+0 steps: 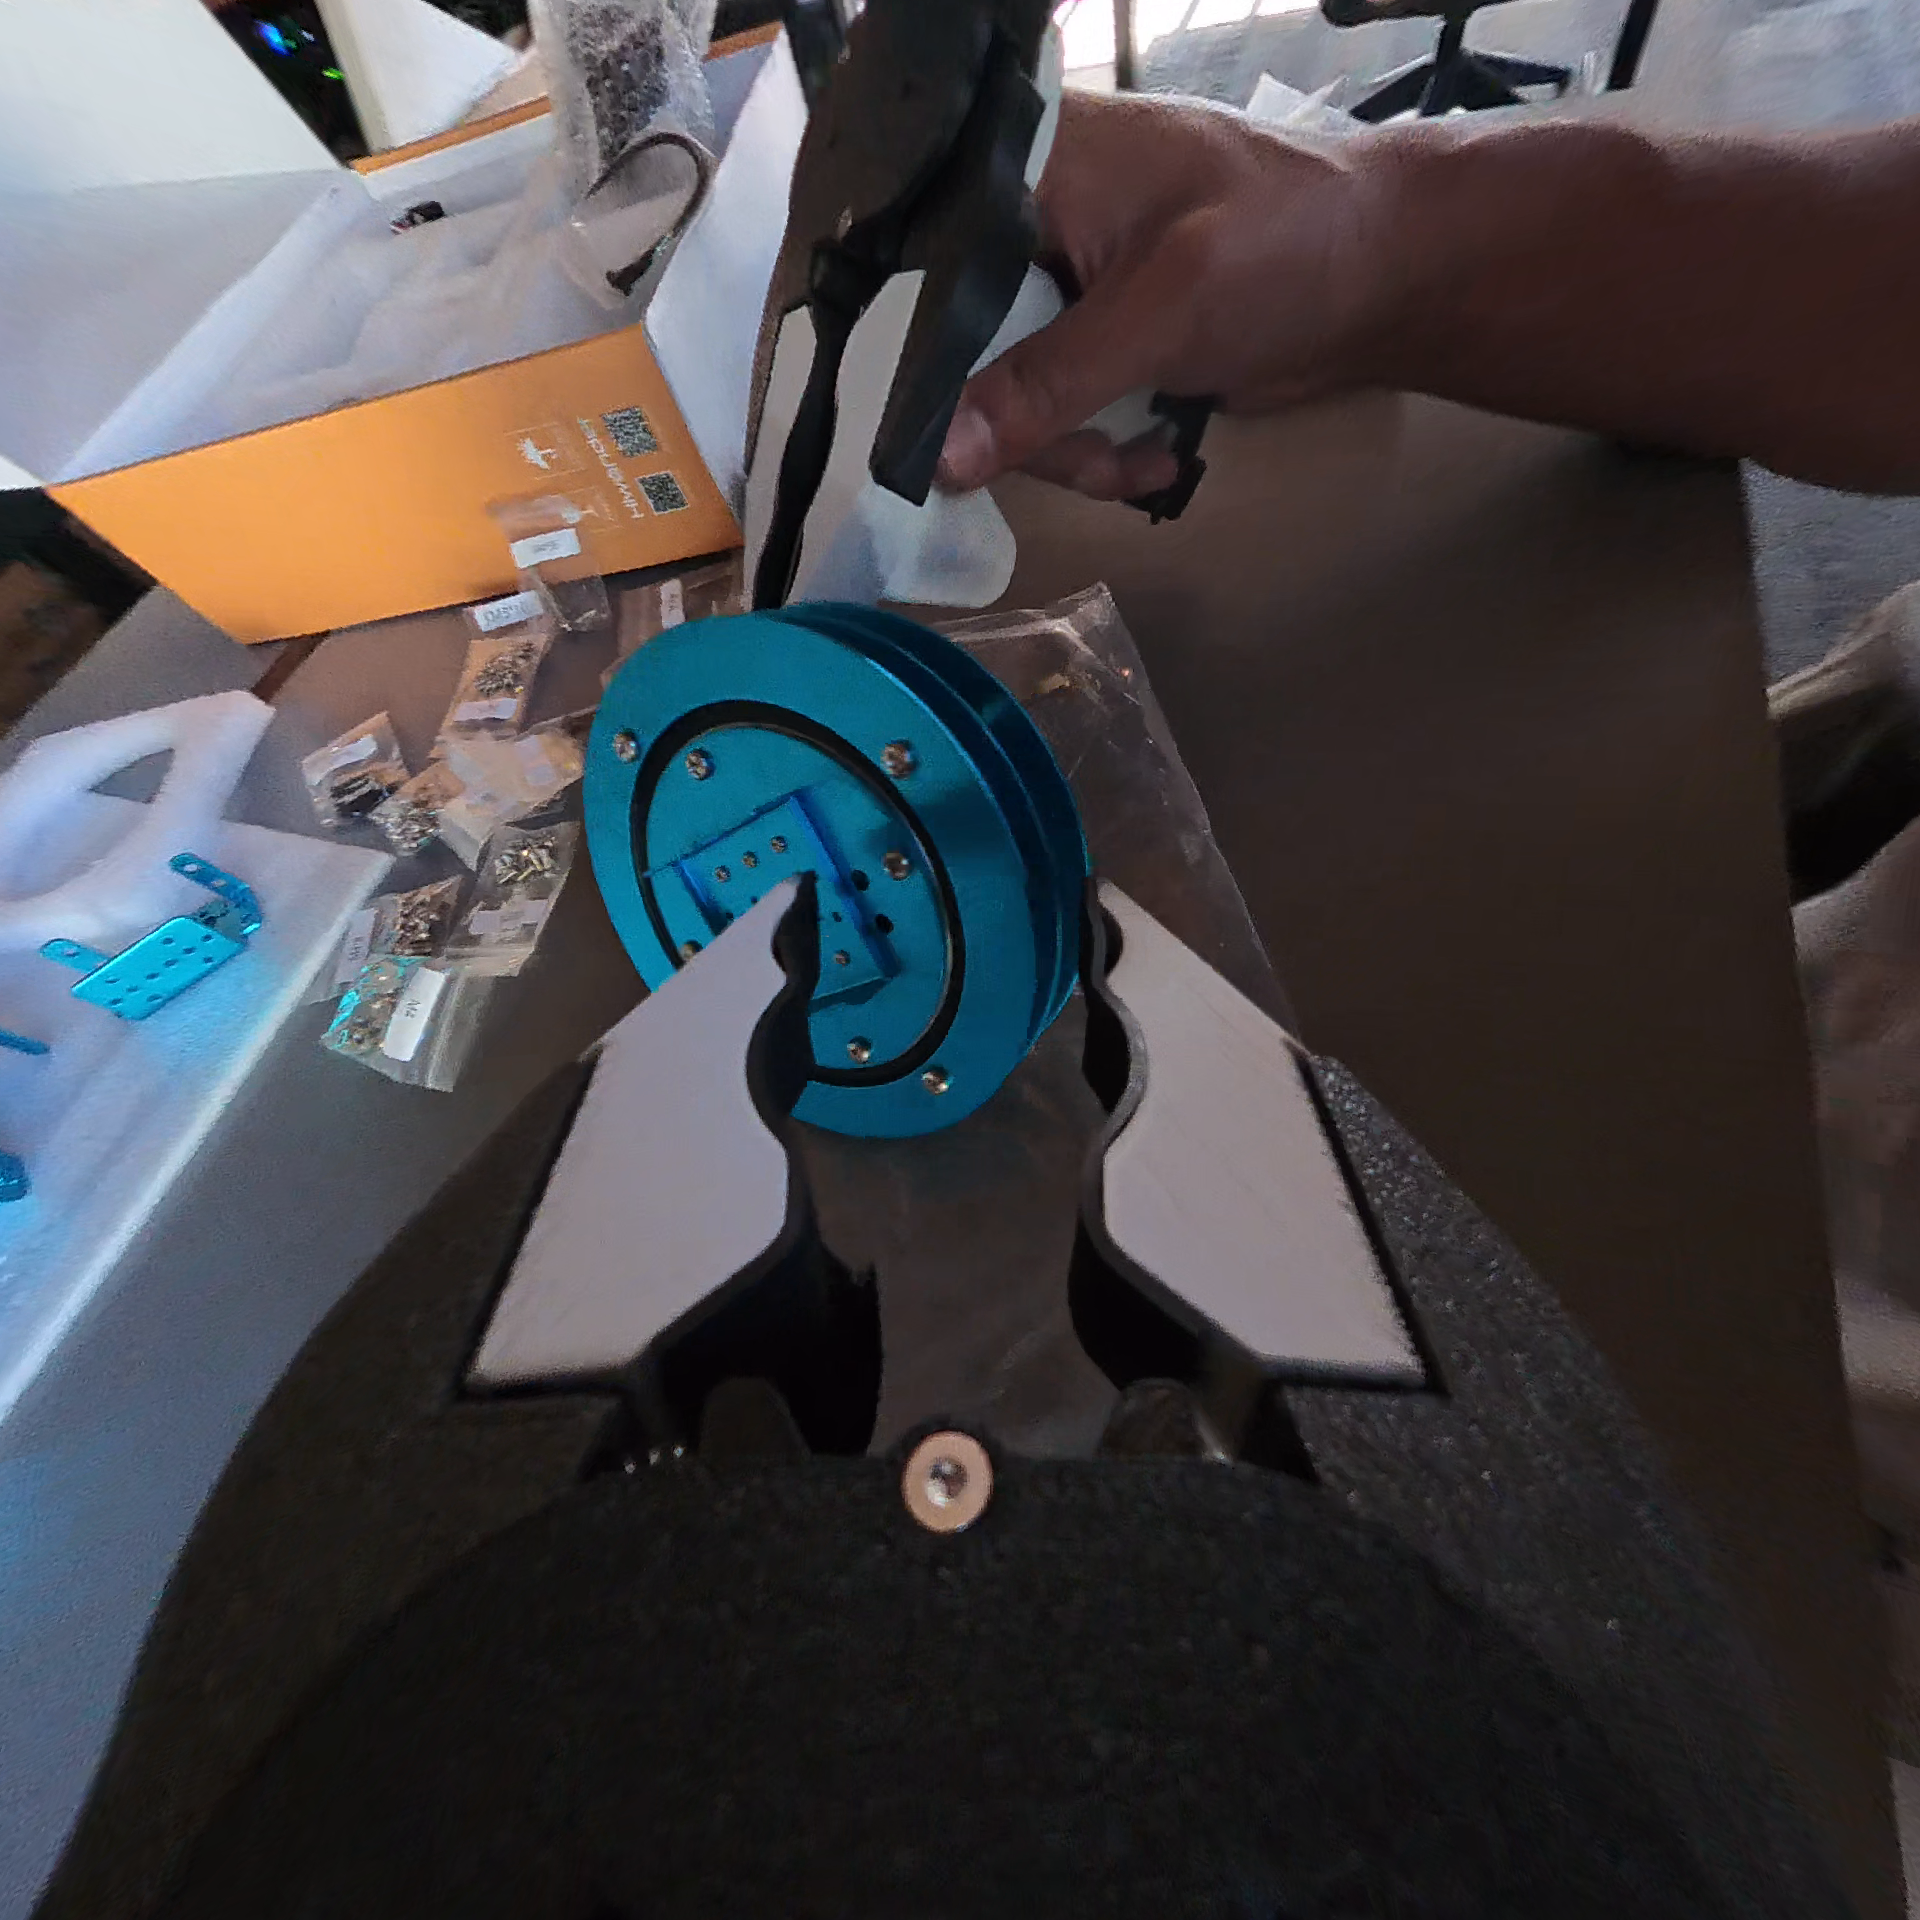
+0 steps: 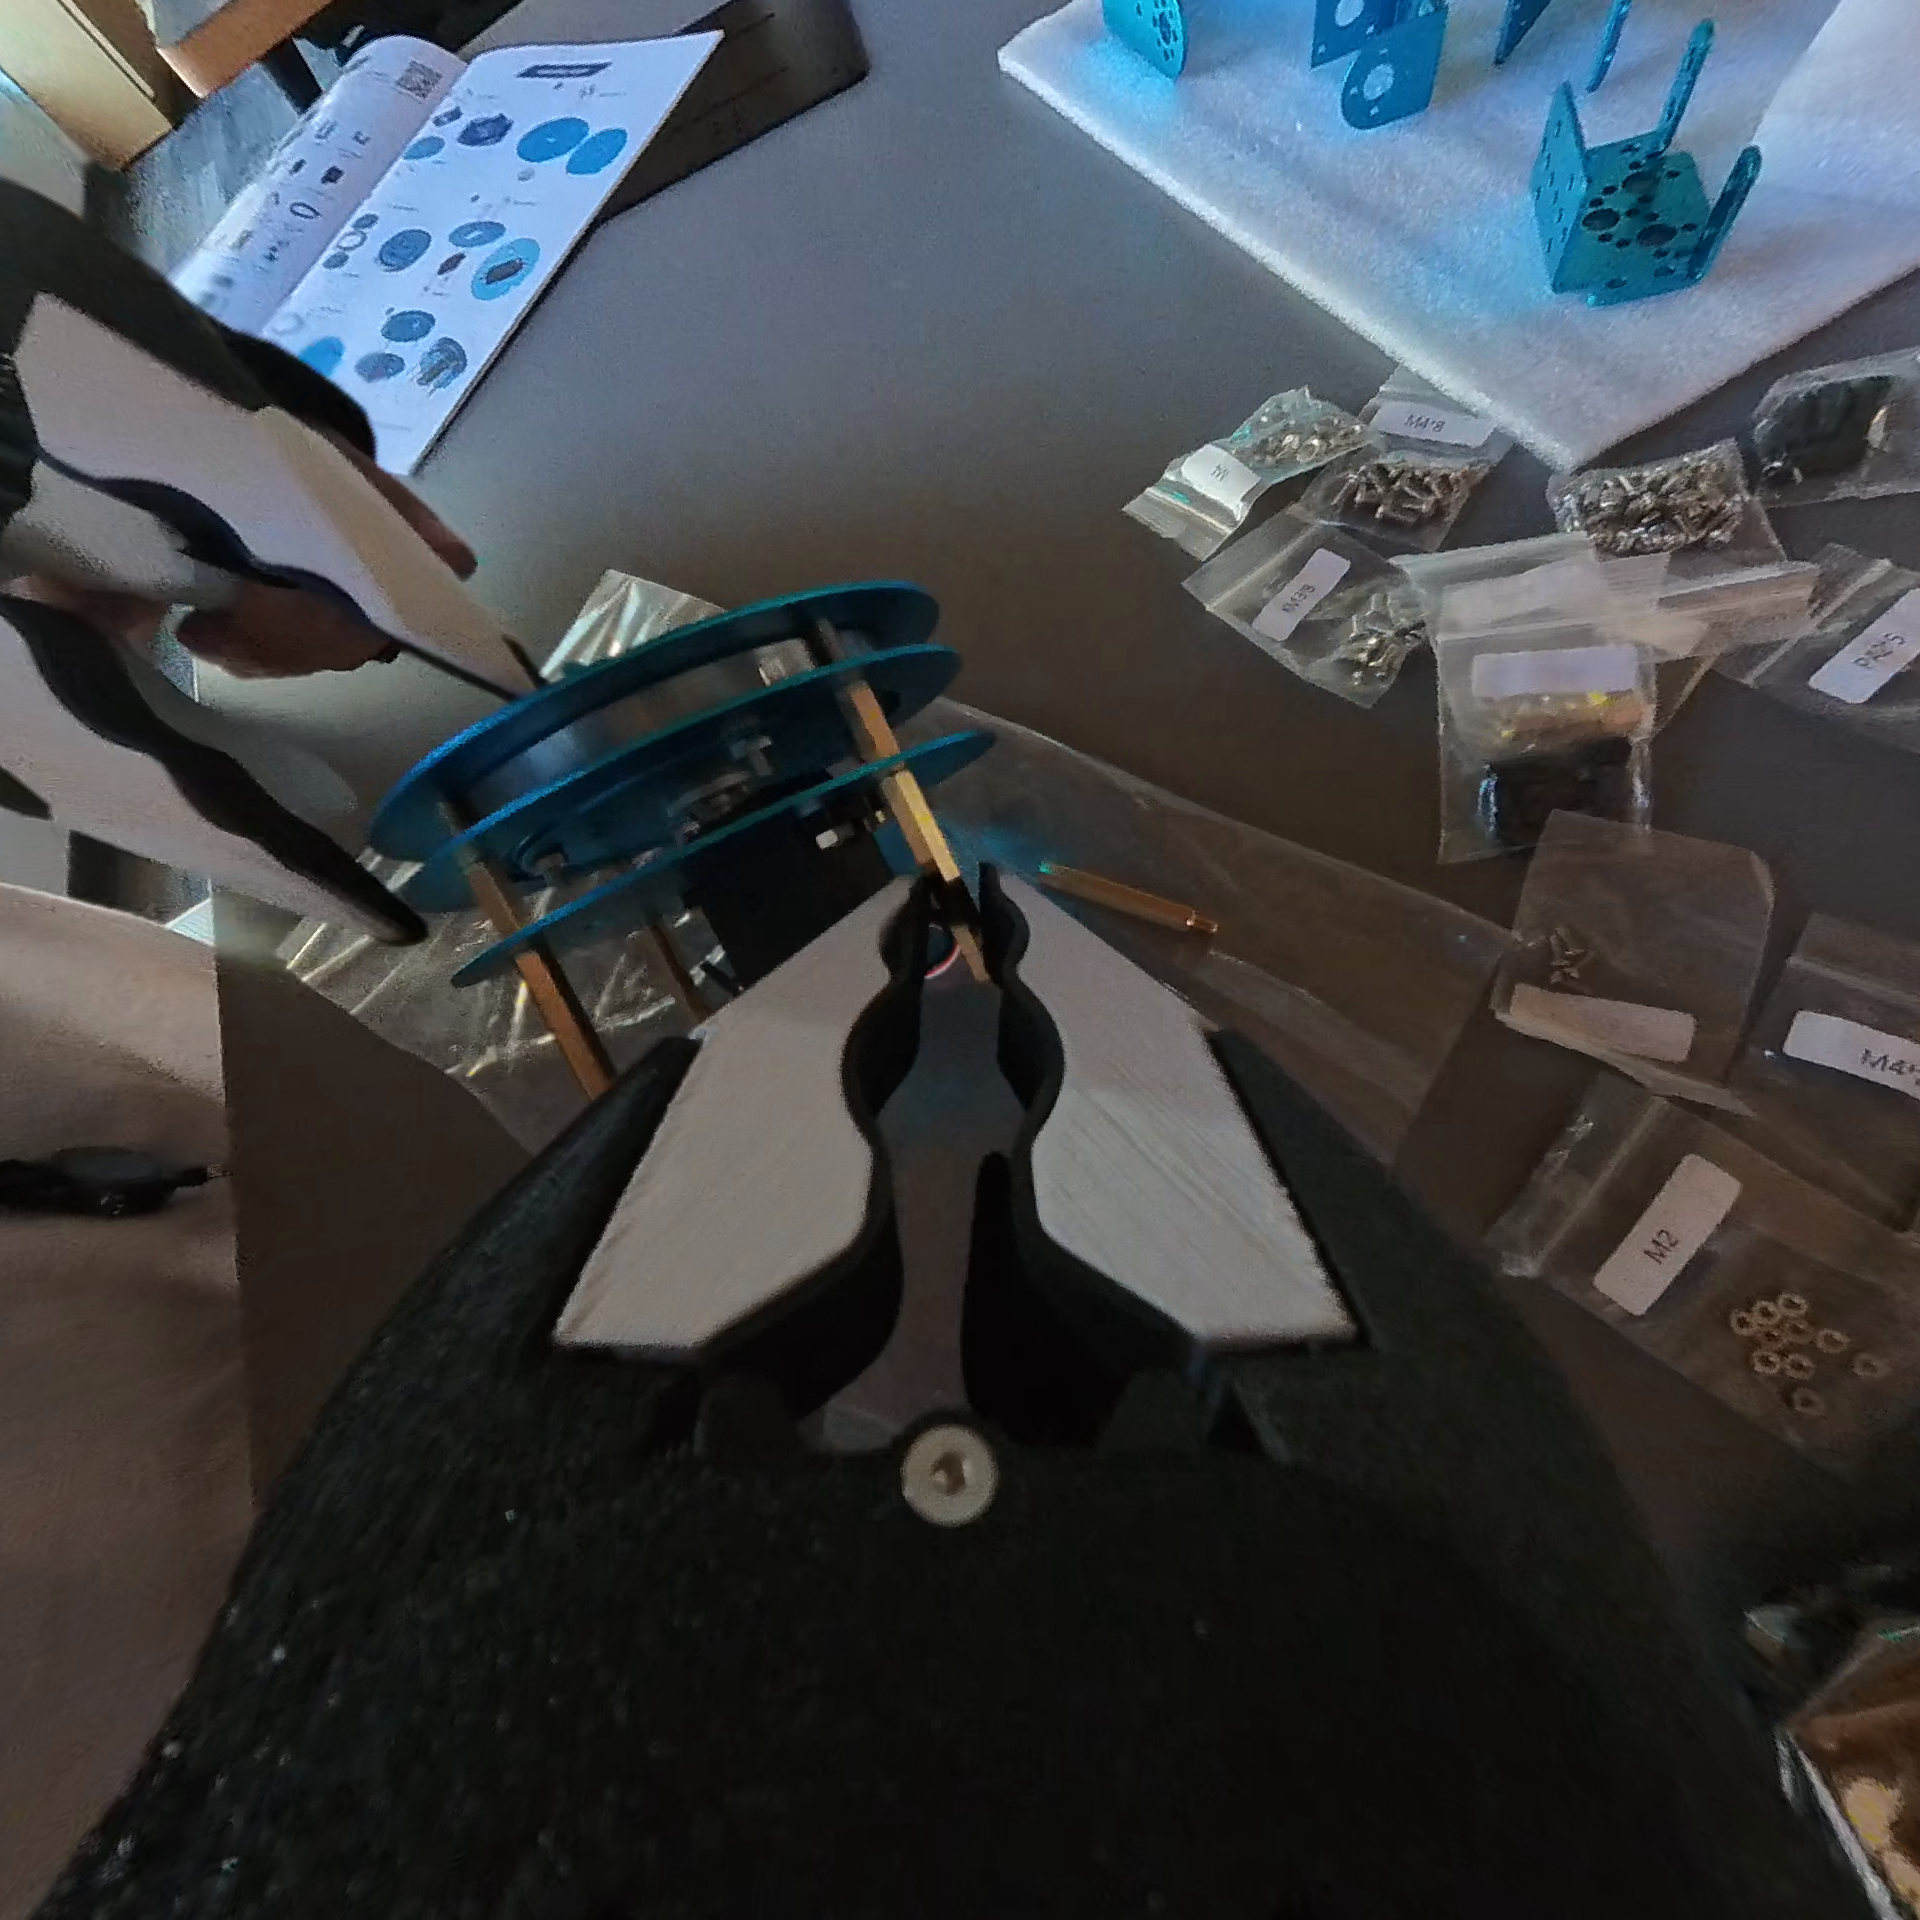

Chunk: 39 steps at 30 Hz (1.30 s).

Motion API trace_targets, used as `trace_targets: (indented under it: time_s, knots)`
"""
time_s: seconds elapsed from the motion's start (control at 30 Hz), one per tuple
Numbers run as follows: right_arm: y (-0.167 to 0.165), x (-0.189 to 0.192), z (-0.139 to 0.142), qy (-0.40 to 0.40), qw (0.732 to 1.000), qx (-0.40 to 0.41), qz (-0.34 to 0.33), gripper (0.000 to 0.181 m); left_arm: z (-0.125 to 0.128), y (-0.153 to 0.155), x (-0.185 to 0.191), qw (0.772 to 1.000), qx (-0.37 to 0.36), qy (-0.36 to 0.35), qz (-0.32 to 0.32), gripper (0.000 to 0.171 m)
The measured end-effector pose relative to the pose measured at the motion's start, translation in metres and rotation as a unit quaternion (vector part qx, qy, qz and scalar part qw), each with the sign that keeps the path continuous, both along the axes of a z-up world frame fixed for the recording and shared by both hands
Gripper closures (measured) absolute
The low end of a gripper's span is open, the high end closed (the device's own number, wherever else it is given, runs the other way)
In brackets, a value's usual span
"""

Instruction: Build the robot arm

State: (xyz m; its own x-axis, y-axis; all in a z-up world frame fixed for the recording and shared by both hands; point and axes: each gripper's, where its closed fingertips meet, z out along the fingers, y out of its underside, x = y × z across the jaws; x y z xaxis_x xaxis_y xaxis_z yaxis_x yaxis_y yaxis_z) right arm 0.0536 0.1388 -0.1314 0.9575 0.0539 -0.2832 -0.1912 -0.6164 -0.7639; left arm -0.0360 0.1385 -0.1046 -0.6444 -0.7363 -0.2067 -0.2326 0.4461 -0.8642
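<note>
A blue metal assembly of three stacked discs (image 2: 675,748) on brass standoffs is held in the air above the grey table (image 2: 831,364). My left gripper (image 1: 945,888) is shut on the edge of its outer disc (image 1: 821,862), one finger across the screw-studded face and one behind it. It also shows at the left of the right wrist view (image 2: 462,800). My right gripper (image 2: 956,894) is shut on the end of one brass standoff (image 2: 914,821) of the assembly. It shows from above in the left wrist view (image 1: 779,582), held by a hand (image 1: 1195,291).
A loose brass standoff (image 2: 1127,899) lies on clear plastic film (image 2: 1247,883) below. Several small bags of screws (image 2: 1382,488) lie to the right, by white foam (image 2: 1351,239) with blue brackets (image 2: 1631,208). A printed parts sheet (image 2: 436,208) lies far left. An orange box (image 1: 395,499) stands behind. My right fingertips sit around 10 centimeters from my left ones.
</note>
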Motion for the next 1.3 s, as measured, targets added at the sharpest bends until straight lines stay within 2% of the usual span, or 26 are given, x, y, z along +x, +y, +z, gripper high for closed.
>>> trace_targets:
  time_s: [0.07, 0.2, 0.33, 0.6, 0.73, 0.83, 0.9, 1.0, 1.07, 1.13, 1.17, 1.3]
  knots:
    - [-0.002, 0.001, -0.003, -0.009, 1.0, -0.008, -0.004, 0.173, -0.001, -0.005, -0.001, 0.999, 0.006, -0.025, 0.02, 0.137]
    - [-0.006, 0.011, -0.017, -0.072, 0.997, -0.036, -0.013, 0.175, -0.011, -0.008, 0.008, 0.995, 0.043, -0.046, 0.078, 0.14]
    - [-0.009, 0.016, -0.035, -0.138, 0.988, -0.066, -0.004, 0.177, -0.015, -0.01, 0.014, 0.99, 0.064, -0.056, 0.11, 0.148]
    - [-0.008, 0.017, -0.037, -0.083, 0.995, -0.054, -0.003, 0.176, -0.014, -0.008, 0.018, 0.986, 0.081, -0.053, 0.137, 0.152]
    - [-0.012, 0.024, -0.027, -0.08, 0.996, -0.037, -0.011, 0.171, -0.014, -0.008, 0.019, 0.985, 0.067, -0.042, 0.154, 0.152]
    - [-0.023, 0.031, -0.002, -0.075, 0.997, -0.009, -0.032, 0.167, -0.013, -0.007, 0.019, 0.985, 0.036, -0.028, 0.167, 0.152]
    - [-0.037, 0.009, 0.018, -0.043, 0.999, 0.022, -0.015, 0.152, -0.011, -0.005, 0.021, 0.984, 0.016, -0.02, 0.174, 0.152]
    - [-0.051, -0.03, 0.012, -0.084, 0.996, 0.024, 0.027, 0.143, -0.009, -0.004, 0.023, 0.984, -0.002, -0.011, 0.178, 0.152]
    - [-0.052, -0.037, -0.005, -0.142, 0.99, 0.009, 0.021, 0.147, -0.008, -0.004, 0.024, 0.984, -0.004, -0.009, 0.18, 0.152]
    - [-0.044, -0.03, -0.01, -0.192, 0.981, 0.023, -0.007, 0.158, -0.008, -0.004, 0.025, 0.984, -0.008, -0.007, 0.18, 0.152]
    - [-0.04, -0.029, -0.007, -0.199, 0.979, 0.041, -0.016, 0.167, -0.008, -0.004, 0.025, 0.984, -0.008, -0.006, 0.179, 0.152]
    - [-0.029, -0.029, -0.009, -0.229, 0.973, 0.024, -0.004, 0.174, -0.009, -0.004, 0.023, 0.984, -0.011, -0.004, 0.177, 0.152]
